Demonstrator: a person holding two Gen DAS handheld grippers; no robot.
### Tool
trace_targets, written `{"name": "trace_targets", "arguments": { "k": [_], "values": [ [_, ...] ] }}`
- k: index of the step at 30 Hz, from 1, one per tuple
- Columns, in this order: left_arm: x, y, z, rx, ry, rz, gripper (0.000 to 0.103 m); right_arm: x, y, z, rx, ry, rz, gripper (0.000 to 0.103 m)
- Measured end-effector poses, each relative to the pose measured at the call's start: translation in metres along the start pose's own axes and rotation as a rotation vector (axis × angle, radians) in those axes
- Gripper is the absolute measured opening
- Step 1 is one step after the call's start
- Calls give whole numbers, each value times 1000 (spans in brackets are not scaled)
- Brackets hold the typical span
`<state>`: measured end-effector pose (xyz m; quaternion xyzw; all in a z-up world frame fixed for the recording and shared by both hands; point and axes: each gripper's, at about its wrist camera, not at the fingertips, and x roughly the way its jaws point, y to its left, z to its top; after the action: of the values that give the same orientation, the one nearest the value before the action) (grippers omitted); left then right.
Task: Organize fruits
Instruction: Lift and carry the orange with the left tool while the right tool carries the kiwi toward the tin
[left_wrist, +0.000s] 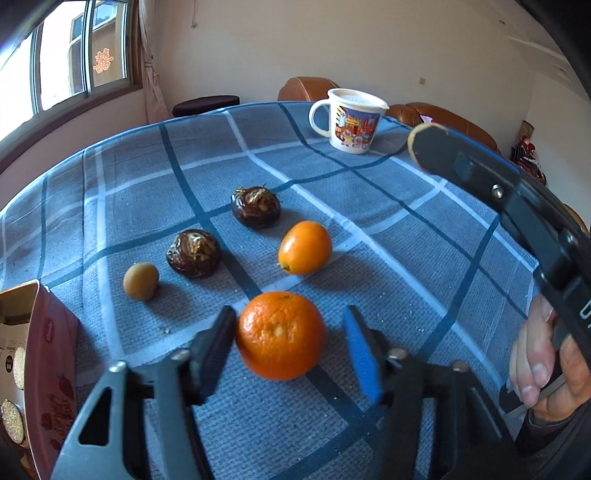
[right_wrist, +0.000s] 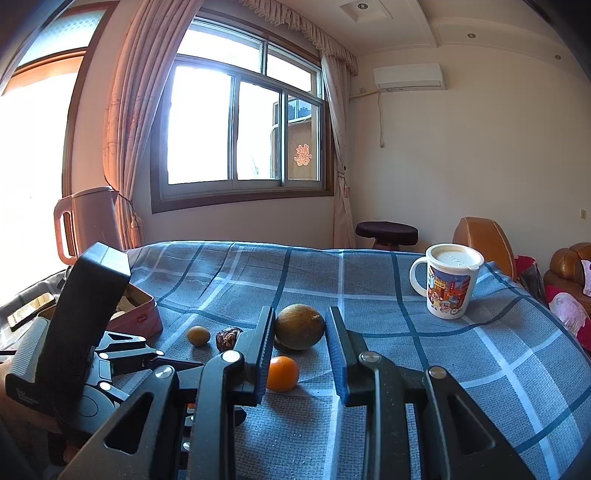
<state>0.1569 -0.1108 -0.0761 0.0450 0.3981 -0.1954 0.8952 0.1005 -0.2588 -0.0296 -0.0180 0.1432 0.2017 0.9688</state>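
Orange (left_wrist: 280, 334) sits between the left gripper's (left_wrist: 290, 345) parted, unclamped jaws near the table's (left_wrist: 406, 236) front edge; right gripper (right_wrist: 300, 354) holds a brownish fruit (right_wrist: 300, 326).

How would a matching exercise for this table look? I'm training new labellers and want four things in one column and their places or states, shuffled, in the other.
Things:
1. orange
2. mug
3. red box
4. brown-green fruit

Places or states:
A. lidded, near the table's far edge
B. between the pads of the right gripper
C. at the left edge of the left wrist view
D. on the cloth, between the open fingers of the left gripper

Pairs: 1-D, 2-A, 3-C, 4-B
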Motion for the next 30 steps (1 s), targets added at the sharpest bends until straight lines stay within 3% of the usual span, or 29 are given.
{"name": "trace_targets", "arguments": {
  "k": [5, 17, 30],
  "values": [
    [-9, -3, -1, 14, -36, 18, 48, 0, 0, 0, 0, -3, -1, 30],
    [-58, 7, -9, -34, -302, 89, 48, -4, 2, 0, -10, -18, 3, 29],
    [-82, 22, -22, -63, -388, 174, 48, -2, 32, 2, -49, -16, 67, 29]
  ]
}}
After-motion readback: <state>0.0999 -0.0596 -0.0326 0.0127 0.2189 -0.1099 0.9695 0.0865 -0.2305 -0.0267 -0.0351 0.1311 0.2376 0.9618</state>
